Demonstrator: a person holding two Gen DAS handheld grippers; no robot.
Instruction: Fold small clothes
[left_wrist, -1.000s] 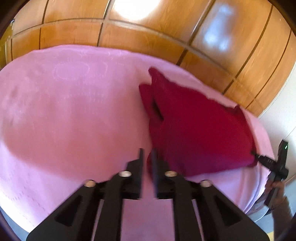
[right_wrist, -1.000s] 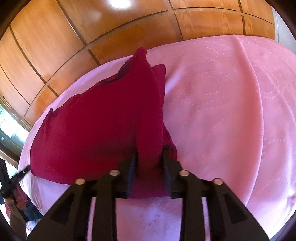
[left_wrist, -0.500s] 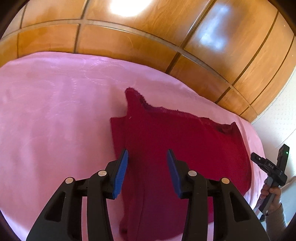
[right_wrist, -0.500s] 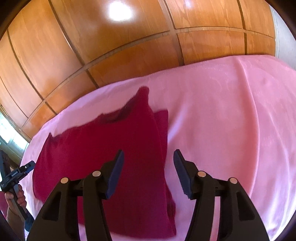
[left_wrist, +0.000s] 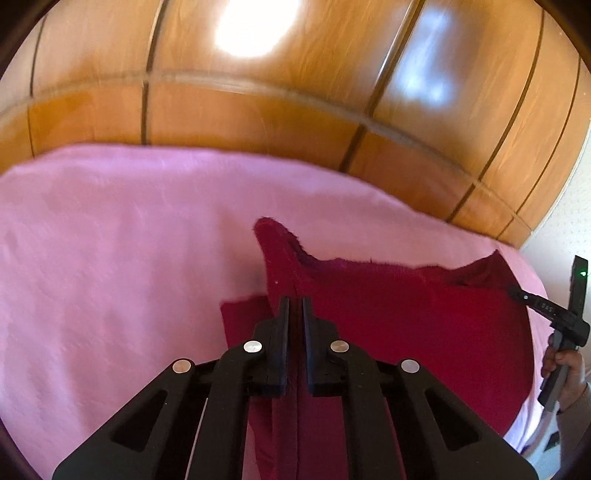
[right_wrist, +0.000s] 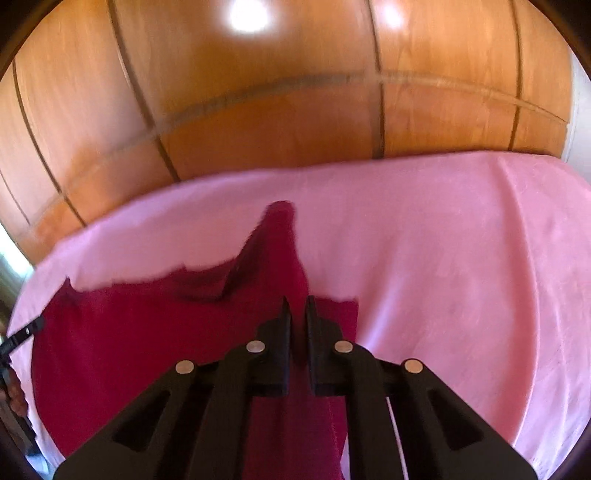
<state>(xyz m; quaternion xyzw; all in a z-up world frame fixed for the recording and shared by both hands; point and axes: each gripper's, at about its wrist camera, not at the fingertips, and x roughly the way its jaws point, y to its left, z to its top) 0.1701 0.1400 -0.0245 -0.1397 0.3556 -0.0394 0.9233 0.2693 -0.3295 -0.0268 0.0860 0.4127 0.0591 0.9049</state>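
- Left claw has just closed, clamped on a raised fold of the red garment.
- Right claw likewise just closed, pinching the same cloth (its far corner peaks upward).
- Garment lies on the pink bedspread, before wooden panelling.

Crimson garment (corners peaked) on bedspread

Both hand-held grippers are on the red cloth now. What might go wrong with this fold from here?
1. The left hand-held gripper and right hand-held gripper have just been closing on the red cloth; each pinch looks thin and may slip on lifting.
2. The cloth's far edge is already humped and uneven, so the fold may land skewed.
3. Dragging might wrinkle the pink cover.
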